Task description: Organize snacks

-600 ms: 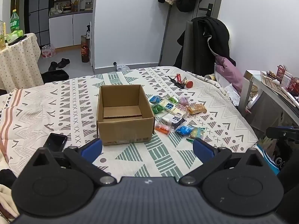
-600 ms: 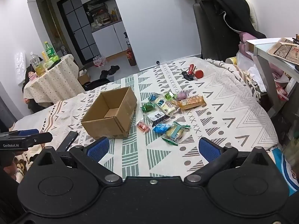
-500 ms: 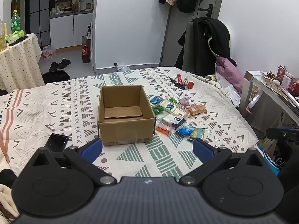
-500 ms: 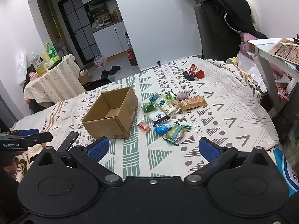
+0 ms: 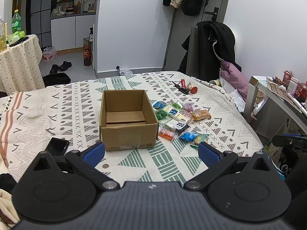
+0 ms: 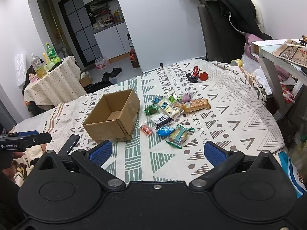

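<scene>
Lying beside the box (image 5: 128,123), snacks (image 5: 177,121) near keys (image 5: 185,88).

Changes since the earlier frames, itemised:

- Left view: the box (image 5: 127,119) sits slightly further right and a touch higher in frame than 0.6 s ago; the phone (image 5: 57,146) likewise lies further right. The round side table (image 5: 18,61) at the left edge shows less of itself, and the bottle (image 5: 16,21) on it is nearer the frame edge. This points to a slight leftward shift of the left gripper (image 5: 151,152).
- Right view: the box (image 6: 113,117) and the snacks (image 6: 168,115) appear marginally further right and lower. The right gripper (image 6: 157,151) has moved only slightly.
- Finger spread on both grippers: no visible change.
- Snacks, box, phone: no change in their layout on the bed.
</scene>
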Action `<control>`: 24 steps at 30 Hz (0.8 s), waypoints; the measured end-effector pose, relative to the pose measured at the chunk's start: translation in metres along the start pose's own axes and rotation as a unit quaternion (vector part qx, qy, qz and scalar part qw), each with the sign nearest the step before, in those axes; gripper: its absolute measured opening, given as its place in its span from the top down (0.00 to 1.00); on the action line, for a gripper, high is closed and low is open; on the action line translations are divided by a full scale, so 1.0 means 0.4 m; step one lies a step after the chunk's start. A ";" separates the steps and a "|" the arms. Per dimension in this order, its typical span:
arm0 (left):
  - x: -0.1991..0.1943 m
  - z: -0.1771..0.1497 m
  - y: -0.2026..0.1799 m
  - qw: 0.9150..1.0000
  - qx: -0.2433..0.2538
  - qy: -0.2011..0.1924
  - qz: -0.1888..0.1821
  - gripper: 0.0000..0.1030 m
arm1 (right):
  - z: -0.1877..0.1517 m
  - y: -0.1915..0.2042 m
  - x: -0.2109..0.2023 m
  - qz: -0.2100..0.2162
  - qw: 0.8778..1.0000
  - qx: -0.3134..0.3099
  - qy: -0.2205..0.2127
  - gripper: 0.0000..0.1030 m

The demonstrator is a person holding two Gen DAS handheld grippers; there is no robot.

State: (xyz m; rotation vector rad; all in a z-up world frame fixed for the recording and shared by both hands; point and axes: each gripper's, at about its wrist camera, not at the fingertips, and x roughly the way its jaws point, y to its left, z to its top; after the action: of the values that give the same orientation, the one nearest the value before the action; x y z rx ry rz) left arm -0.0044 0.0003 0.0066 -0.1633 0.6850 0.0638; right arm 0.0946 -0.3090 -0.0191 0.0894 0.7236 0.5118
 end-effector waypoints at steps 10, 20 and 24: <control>-0.006 -0.003 0.007 1.000 -0.008 -0.004 -0.005 0.00 | 0.000 -0.001 0.000 -0.002 1.000 -0.004 0.000 0.00; -0.005 -0.003 0.005 1.000 -0.009 -0.005 -0.003 0.00 | 0.000 -0.003 -0.001 -0.002 1.000 -0.004 0.000 0.00; -0.004 -0.006 0.011 1.000 -0.008 -0.004 -0.004 0.00 | -0.002 0.003 0.002 -0.004 1.000 -0.006 0.001 0.00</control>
State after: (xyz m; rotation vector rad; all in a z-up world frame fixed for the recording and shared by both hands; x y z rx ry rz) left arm -0.0076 0.0040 0.0049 -0.1810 0.6765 0.0632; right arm 0.0942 -0.3076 -0.0199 0.0744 0.7217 0.5096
